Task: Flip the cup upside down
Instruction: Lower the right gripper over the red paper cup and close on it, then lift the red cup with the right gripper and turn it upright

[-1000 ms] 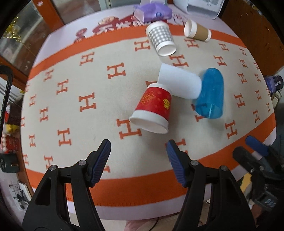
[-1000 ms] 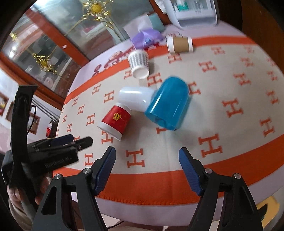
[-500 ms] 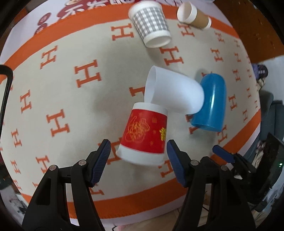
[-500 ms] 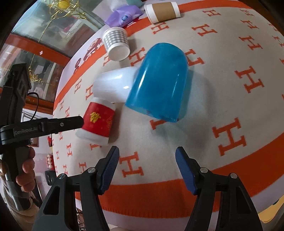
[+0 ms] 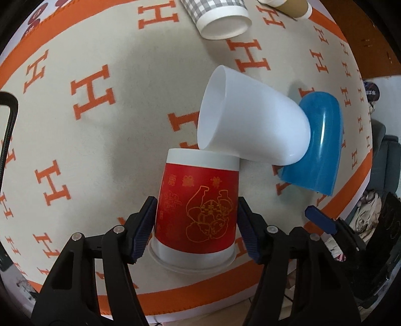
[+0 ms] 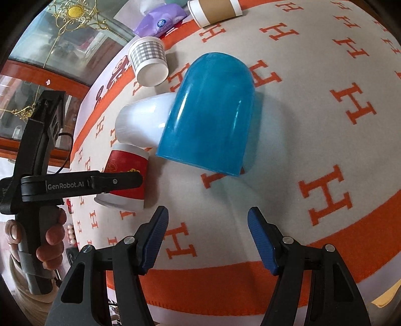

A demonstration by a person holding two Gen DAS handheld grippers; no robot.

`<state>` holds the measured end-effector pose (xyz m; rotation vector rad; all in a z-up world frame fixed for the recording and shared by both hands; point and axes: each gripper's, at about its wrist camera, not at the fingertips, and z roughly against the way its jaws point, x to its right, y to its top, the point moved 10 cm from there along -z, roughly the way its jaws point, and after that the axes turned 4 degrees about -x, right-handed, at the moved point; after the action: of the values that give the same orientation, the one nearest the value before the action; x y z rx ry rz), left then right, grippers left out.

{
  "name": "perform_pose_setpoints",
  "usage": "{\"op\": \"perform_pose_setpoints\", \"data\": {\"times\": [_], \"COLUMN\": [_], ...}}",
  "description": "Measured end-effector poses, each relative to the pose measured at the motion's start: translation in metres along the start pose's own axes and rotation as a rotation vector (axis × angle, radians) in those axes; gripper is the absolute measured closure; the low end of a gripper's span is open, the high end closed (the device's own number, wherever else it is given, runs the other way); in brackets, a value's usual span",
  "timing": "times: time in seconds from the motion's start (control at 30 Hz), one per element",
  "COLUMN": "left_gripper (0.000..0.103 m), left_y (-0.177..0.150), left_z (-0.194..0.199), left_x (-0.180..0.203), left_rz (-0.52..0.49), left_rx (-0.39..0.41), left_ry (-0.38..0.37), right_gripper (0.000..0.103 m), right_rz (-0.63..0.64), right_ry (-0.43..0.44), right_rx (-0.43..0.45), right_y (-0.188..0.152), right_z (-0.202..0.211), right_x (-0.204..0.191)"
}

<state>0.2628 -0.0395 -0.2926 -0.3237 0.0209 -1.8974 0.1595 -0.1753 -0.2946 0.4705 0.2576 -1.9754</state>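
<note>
A red paper cup [image 5: 198,205] with gold print lies on its side on the H-patterned cloth, rim toward me. My left gripper [image 5: 196,229] is open, its blue pads [image 5: 144,228] on either side of the cup, close to its walls. In the right wrist view the red cup [image 6: 126,180] lies behind the left gripper's finger [image 6: 82,185]. My right gripper [image 6: 208,238] is open and empty, just short of a blue plastic cup [image 6: 210,110] lying on its side.
A white plastic cup [image 5: 253,125] lies on its side, touching the red cup's base and the blue cup [image 5: 315,145]. A grey checked paper cup [image 5: 220,17] and a brown-sleeved cup [image 6: 213,11] lie farther back. A purple packet [image 6: 160,22] sits at the table's far edge.
My left gripper has moved forward and down until its fingers straddle the red cup. My right gripper has moved closer to the blue cup. The cups have not moved.
</note>
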Motion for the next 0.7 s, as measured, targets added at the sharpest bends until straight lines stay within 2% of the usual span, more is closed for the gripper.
{"op": "perform_pose_setpoints", "data": {"times": [0.23, 0.37, 0.47, 0.63, 0.7], "left_gripper": [0.044, 0.044, 0.044, 0.044, 0.044], "left_y": [-0.016, -0.038, -0.058, -0.098, -0.104], "left_z": [0.019, 0.029, 0.021, -0.015, -0.029], "left_x": [0.014, 0.031, 0.042, 0.055, 0.064], "left_rz": [0.042, 0.103, 0.173, 0.325, 0.371], "left_rx": [0.053, 0.077, 0.075, 0.069, 0.073], "left_ry": [-0.026, -0.077, -0.13, -0.227, -0.254], "right_gripper": [0.036, 0.036, 0.036, 0.036, 0.036], "right_rz": [0.012, 0.032, 0.043, 0.065, 0.076], "right_ry": [0.012, 0.015, 0.015, 0.0, -0.009], "right_rx": [0.034, 0.052, 0.056, 0.051, 0.045], "right_y": [0.0, -0.003, -0.01, -0.033, -0.043], "right_z": [0.02, 0.037, 0.048, 0.063, 0.068], "right_x": [0.001, -0.001, 0.004, 0.022, 0.031]}}
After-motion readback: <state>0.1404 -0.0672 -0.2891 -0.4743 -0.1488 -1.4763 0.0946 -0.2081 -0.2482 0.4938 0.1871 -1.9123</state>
